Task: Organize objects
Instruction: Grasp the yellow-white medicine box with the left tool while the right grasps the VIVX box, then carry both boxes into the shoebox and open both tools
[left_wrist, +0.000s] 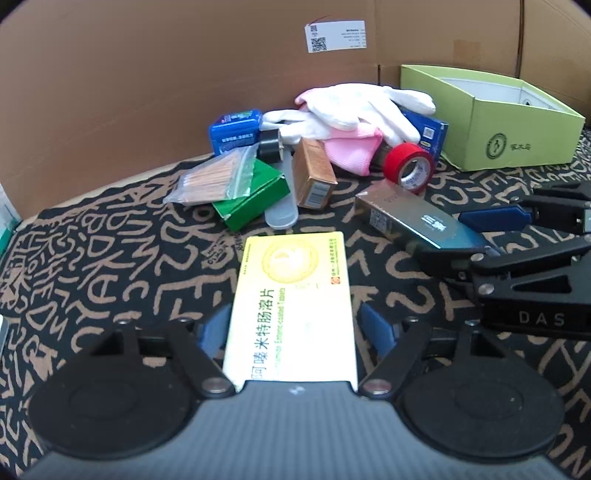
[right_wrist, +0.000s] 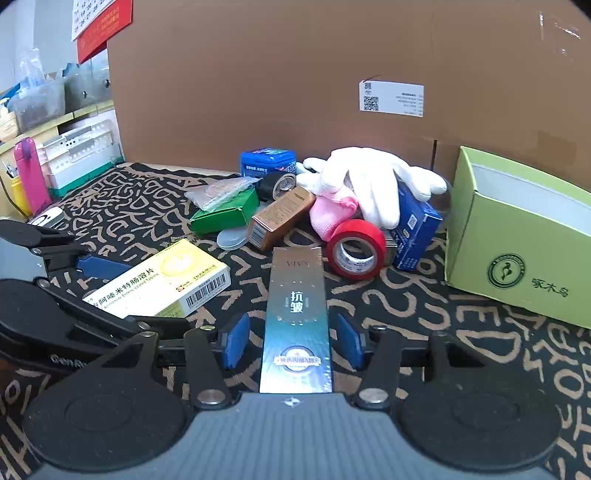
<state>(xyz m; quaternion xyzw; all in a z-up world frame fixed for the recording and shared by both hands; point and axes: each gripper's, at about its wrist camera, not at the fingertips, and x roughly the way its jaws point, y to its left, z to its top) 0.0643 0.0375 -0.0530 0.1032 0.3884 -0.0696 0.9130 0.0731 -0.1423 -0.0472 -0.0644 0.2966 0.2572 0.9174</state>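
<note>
I have the left gripper (left_wrist: 291, 328) released around the light, crushable yellow pill box (left_wrist: 293, 302); right gripper (right_wrist: 293, 341) released around the stiff, glossy teal carton (right_wrist: 297, 317). Grip long sides gently.

on the patterned cloth (right_wrist: 424, 314) the tablet box (right_wrist: 159, 284) lies left of the long carton (right_wrist: 297, 317). behind them is a heap: tape roll (right_wrist: 356, 253), gloves (right_wrist: 373, 177) on top. the open box (right_wrist: 517, 258) stands at the right edge.
</note>
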